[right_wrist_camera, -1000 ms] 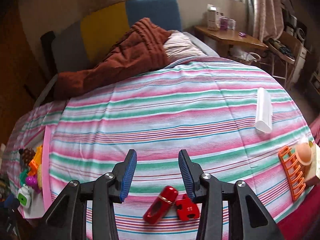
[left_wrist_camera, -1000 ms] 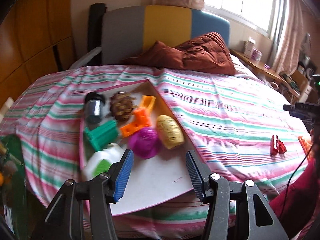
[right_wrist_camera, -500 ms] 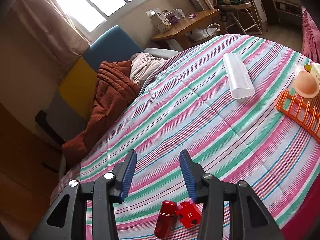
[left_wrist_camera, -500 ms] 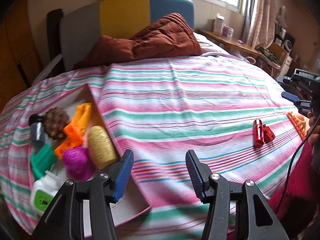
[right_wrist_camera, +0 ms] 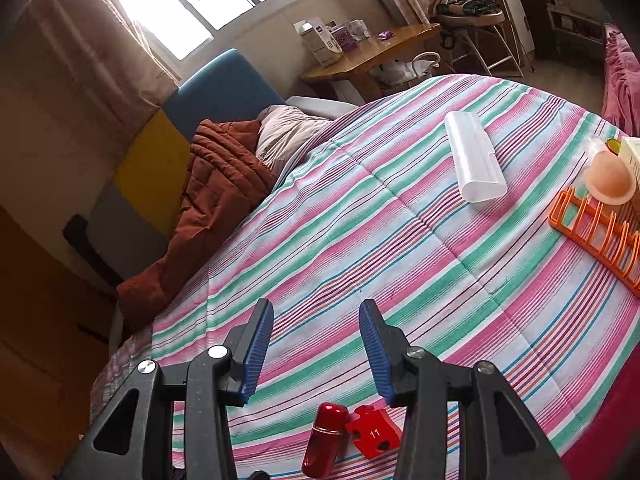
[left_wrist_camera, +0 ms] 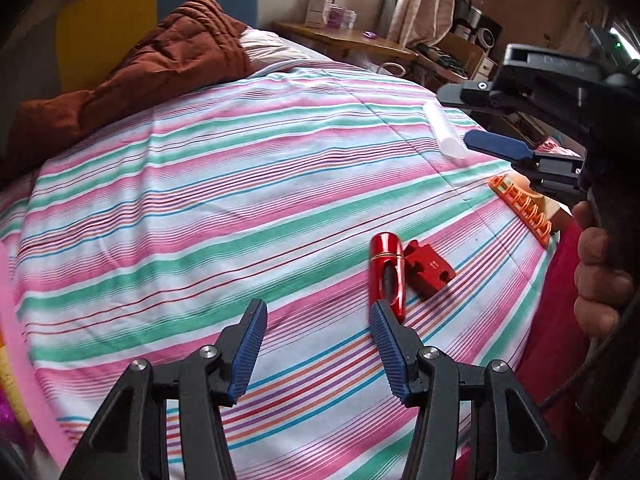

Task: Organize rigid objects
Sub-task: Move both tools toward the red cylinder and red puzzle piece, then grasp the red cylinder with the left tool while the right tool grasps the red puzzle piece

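Red tube [left_wrist_camera: 386,276] touching puzzle block [left_wrist_camera: 430,269], seemingly.

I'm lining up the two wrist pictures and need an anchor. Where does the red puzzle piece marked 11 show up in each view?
Left wrist view: the red puzzle piece lies right of centre on the striped bedspread, touching the red tube on its left.
Right wrist view: it sits at the bottom edge, below the right gripper, again just right of the tube.
Shared landmark: the white case farther up the bedspread.

You are wielding black grippers [left_wrist_camera: 318,344] wearing ribbed blue pads [left_wrist_camera: 249,344] and silver screws [left_wrist_camera: 207,351]. A dark cable [left_wrist_camera: 588,364] is trailing beside your hand [left_wrist_camera: 600,272].
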A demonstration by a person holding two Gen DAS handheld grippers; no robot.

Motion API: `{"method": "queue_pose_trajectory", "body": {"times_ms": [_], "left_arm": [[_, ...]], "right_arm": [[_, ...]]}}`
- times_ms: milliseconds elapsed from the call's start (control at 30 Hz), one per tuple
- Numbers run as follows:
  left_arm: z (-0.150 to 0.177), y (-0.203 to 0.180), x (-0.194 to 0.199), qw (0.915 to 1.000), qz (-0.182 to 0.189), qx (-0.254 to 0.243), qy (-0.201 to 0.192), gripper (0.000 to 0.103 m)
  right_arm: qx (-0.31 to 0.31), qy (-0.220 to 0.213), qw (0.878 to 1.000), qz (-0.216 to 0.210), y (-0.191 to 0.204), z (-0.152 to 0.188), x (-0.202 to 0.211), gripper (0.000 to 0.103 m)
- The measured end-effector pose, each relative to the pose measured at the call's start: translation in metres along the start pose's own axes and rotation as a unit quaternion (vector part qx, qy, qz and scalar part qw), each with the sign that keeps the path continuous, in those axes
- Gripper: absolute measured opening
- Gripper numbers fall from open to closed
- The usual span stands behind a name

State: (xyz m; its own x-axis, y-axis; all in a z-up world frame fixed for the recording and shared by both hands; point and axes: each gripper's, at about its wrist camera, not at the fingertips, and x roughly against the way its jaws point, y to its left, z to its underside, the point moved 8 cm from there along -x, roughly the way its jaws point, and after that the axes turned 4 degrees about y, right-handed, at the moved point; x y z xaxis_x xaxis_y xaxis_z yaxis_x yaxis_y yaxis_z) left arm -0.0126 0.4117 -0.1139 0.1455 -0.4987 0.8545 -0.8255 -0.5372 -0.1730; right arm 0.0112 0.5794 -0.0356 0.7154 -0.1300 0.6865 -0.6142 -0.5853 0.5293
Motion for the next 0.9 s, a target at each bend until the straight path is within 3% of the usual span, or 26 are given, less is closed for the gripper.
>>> {"method": "queue_pose_trajectory", "body": {"times_ms": [167, 333, 400, 467, 600, 700, 900], "left_arm": [[-0.015, -0.020, -0.020, 0.9994, 0.031, -0.013, 0.012, 0.055], [-0.020, -0.021, -0.050, 0.9985, 0.037, 0.004, 0.040, 0.051], [-0.023, -0.024, -0.051, 0.9991, 0.026, -0.010, 0.033, 0.042], [-0.021, -0.023, -0.050, 0.9994, 0.011, -0.017, 0.029, 0.026], [-0.009, -0.005, -0.041, 0.9996, -0.018, -0.019, 0.013, 0.026], [0.003, 0.018, -0.031, 0.9995, -0.032, 0.006, 0.002, 0.026], [0.032, 0.054, -0.007, 0.9974, -0.061, 0.037, -0.010, 0.028]], "right_arm": [[0.003, -0.001, 1.000, 0.001, 0.000, 0.000, 0.000, 0.046], [0.002, -0.001, 1.000, 0.002, -0.001, 0.000, 0.000, 0.046], [0.003, -0.001, 1.000, 0.007, -0.001, 0.000, 0.000, 0.046], [0.007, 0.001, 1.000, 0.012, -0.001, 0.001, -0.001, 0.046], [0.018, 0.012, 0.999, 0.031, -0.001, 0.003, -0.006, 0.046], [0.039, 0.041, 0.996, 0.066, 0.000, 0.010, -0.019, 0.046], [0.090, 0.112, 0.980, 0.135, 0.001, 0.031, -0.050, 0.046]]}}
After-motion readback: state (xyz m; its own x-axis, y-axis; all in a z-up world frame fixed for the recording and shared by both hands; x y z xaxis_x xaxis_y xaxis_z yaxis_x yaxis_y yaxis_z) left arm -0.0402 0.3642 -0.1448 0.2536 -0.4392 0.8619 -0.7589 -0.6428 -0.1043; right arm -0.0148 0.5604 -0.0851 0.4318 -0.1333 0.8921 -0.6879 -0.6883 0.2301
